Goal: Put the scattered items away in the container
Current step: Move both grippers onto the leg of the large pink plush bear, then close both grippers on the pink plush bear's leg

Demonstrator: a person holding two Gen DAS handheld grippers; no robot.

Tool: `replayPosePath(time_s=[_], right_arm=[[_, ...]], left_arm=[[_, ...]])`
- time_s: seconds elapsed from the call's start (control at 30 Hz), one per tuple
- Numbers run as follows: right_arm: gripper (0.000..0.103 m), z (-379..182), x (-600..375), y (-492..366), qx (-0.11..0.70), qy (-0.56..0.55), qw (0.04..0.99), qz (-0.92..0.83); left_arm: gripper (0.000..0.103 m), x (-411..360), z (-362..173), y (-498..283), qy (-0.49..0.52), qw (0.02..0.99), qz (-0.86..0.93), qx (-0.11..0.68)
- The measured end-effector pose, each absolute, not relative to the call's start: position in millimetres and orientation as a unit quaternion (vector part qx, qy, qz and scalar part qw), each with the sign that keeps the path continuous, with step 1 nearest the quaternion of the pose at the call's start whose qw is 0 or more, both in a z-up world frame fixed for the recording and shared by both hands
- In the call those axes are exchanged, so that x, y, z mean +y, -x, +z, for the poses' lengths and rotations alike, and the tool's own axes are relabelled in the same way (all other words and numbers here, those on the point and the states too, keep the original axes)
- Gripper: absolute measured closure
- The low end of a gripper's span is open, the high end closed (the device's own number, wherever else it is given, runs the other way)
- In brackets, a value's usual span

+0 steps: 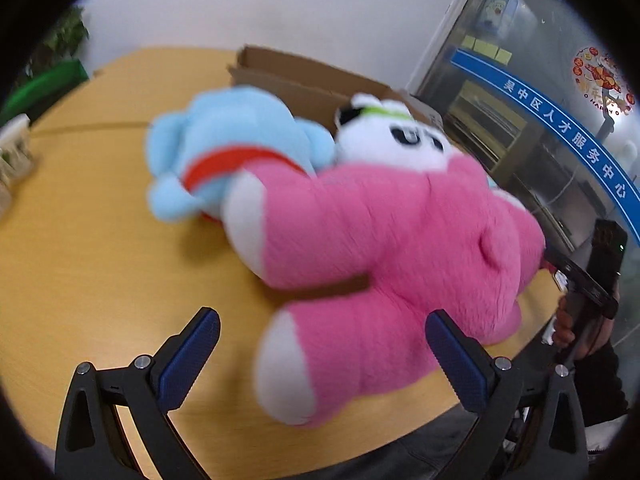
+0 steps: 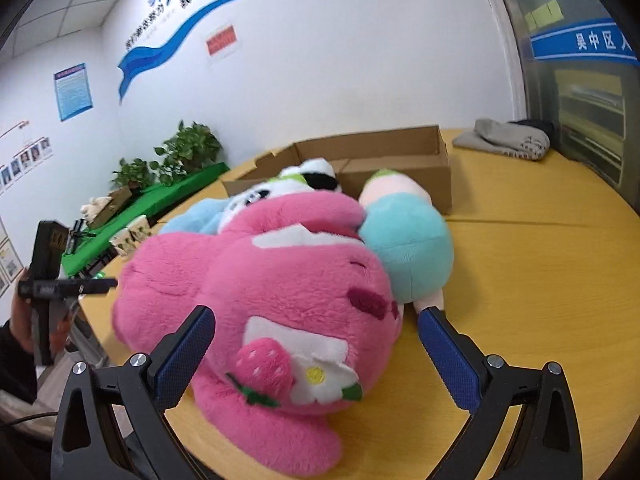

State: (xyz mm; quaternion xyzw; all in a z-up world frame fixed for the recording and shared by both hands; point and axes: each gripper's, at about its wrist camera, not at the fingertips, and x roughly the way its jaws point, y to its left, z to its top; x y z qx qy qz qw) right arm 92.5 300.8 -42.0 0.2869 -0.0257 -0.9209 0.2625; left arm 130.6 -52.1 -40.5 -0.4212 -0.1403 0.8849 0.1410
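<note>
Both grippers — left gripper [image 1: 322, 354] and right gripper [image 2: 316, 354] — straddle the near pink toy [image 2: 260, 300] on the table [image 2: 540, 280], fingers released; next, I judge, clench, then lift it to the far box [image 2: 400, 160].

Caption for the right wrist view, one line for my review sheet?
Open right gripper straddles the pink plush lying on the yellow table, cardboard box behind.

The large fluffy pink plush toy [image 2: 256, 304] has white patches and a stitched strawberry. The light-blue plush [image 1: 236, 136] wears a red band. The panda plush [image 1: 396, 136] is black and white. The tabletop [image 2: 540, 280] is yellow, the cardboard box [image 2: 400, 160] brown, and the fingers [image 2: 448, 360] have blue textured pads.
</note>
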Motion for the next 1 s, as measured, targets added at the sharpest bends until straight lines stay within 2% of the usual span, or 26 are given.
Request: replayPosePath(time_s=[0.07,0.13,0.17,0.2,0.23,0.3,0.37,0.47,0.57,0.67,0.8,1.0], right_arm=[[0.001,-50,293,-87,-0.019,-0.289,0.251,-0.923],[0.008,-56,291,-83,-0.03,-0.302,0.246,-0.921],[0.018,-58,290,-84,-0.036,-0.308,0.242,-0.919],[0.024,-59,289,-87,-0.042,-0.313,0.237,-0.919],[0.026,-60,287,-90,-0.047,-0.318,0.232,-0.918],[0.034,-56,283,-103,-0.045,-0.319,0.222,-0.92],[0.035,-49,277,-118,-0.053,-0.322,0.217,-0.92],[0.035,-41,270,-136,-0.052,-0.32,0.213,-0.922],[0.024,-36,275,-145,-0.062,-0.311,0.203,-0.926],[0.003,-31,291,-141,-0.076,-0.302,0.182,-0.933],[0.002,-32,295,-119,-0.101,-0.32,0.214,-0.917],[0.002,-55,272,-89,-0.091,-0.362,0.244,-0.895]], left_arm=[[0.001,-50,-56,-127,0.431,0.133,0.879,-0.154],[0.001,-52,-67,-126,0.431,0.137,0.874,-0.177],[0.0,-54,-71,-126,0.429,0.142,0.872,-0.188],[0.001,-56,-72,-126,0.43,0.142,0.871,-0.191],[0.001,-57,-73,-127,0.429,0.143,0.871,-0.192],[0.011,-60,-70,-128,0.422,0.141,0.876,-0.186],[0.017,-61,-68,-129,0.419,0.142,0.878,-0.184],[0.023,-69,-65,-130,0.418,0.142,0.878,-0.187],[0.027,-82,-62,-133,0.41,0.158,0.874,-0.208],[0.028,-82,-55,-137,0.397,0.178,0.877,-0.206],[0.022,-79,-59,-129,0.405,0.187,0.873,-0.197],[0.024,-78,-71,-125,0.41,0.199,0.866,-0.204]])
